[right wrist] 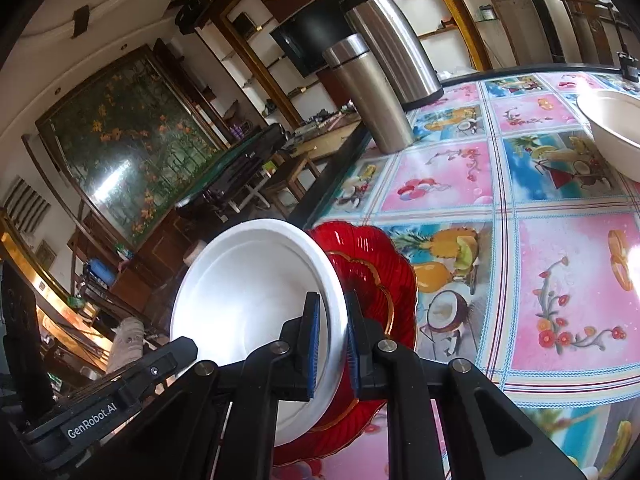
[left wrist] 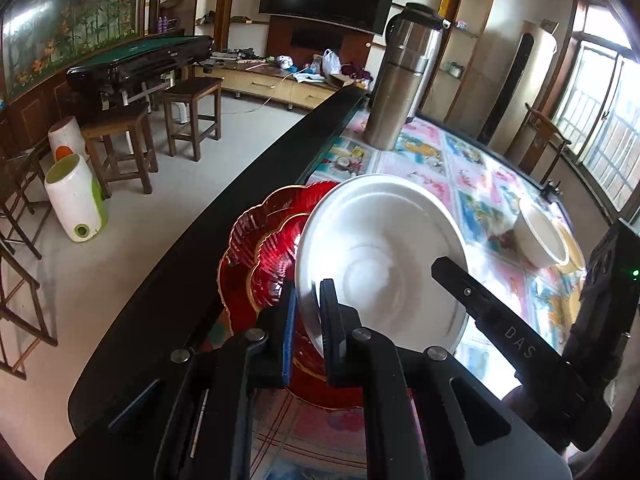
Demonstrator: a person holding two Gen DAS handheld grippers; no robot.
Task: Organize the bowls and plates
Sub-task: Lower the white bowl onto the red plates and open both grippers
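A white plate hangs tilted over a red scalloped glass plate with a gold rim, which lies near the table's left edge. My left gripper is shut on the white plate's left rim. On the opposite rim my right gripper is shut too. One finger of the right gripper shows over the plate in the left wrist view. A smaller red plate seems to rest on the large one. A white bowl stands further right on the table.
The table carries a bright patterned cloth and has a black edge. A steel flask and a taller steel jug stand at the far end. Wooden stools stand on the floor to the left.
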